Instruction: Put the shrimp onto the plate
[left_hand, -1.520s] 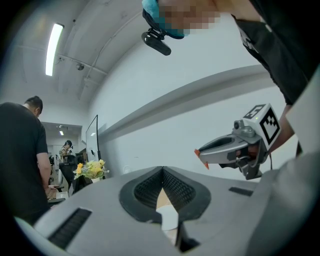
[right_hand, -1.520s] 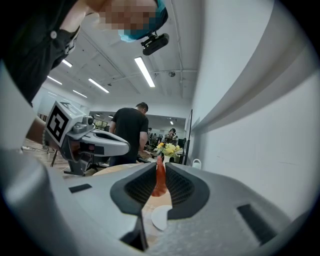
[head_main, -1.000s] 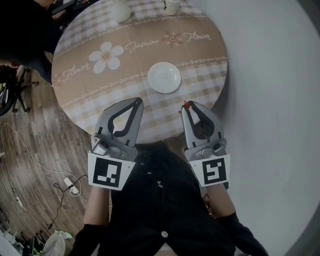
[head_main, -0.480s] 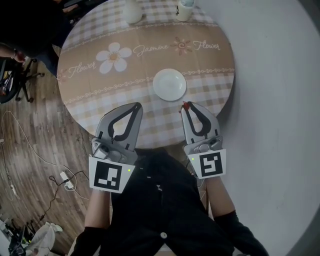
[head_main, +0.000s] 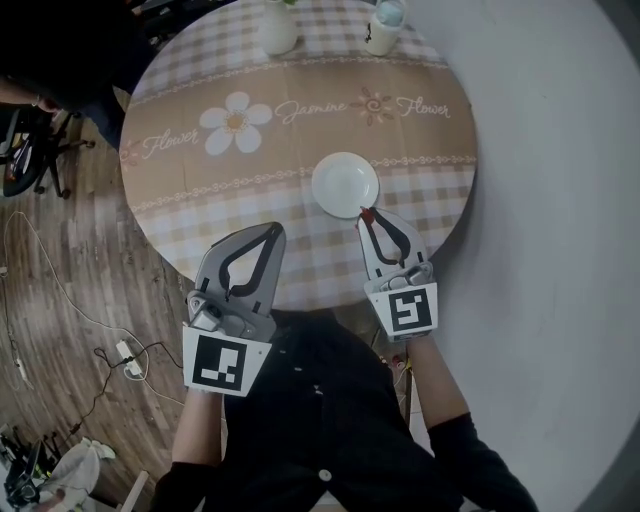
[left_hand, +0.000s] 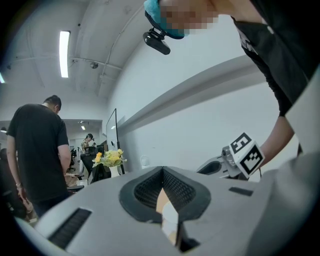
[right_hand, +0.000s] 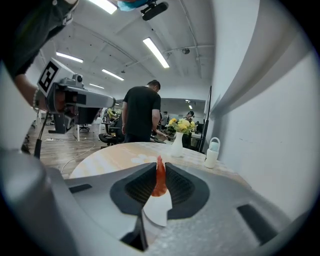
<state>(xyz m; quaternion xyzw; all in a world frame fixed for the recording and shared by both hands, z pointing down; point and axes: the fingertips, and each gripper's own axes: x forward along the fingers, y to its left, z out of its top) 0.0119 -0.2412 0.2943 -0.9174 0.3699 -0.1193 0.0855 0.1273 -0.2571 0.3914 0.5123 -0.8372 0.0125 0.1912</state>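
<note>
A small red shrimp (right_hand: 160, 179) is pinched upright between the tips of my right gripper (head_main: 368, 216), whose jaws are shut on it. In the head view the shrimp (head_main: 368, 213) shows as a red speck right at the near rim of the white plate (head_main: 345, 184), which lies on the round table (head_main: 200, 190). Through the right gripper's jaws the plate (right_hand: 159, 210) shows as a white patch just below the shrimp. My left gripper (head_main: 272, 232) hovers over the table's near edge, jaws shut with nothing between them (left_hand: 162, 172).
A white vase with yellow flowers (right_hand: 178, 135) and a white bottle (right_hand: 212, 152) stand at the table's far side. A person in a black shirt (right_hand: 141, 112) stands beyond the table. A grey wall lies to the right; cables trail on the wooden floor (head_main: 60, 300) at left.
My right gripper has dropped and moved forward with the shrimp, from over the table's near edge to the plate's near rim. The left gripper has stayed put.
</note>
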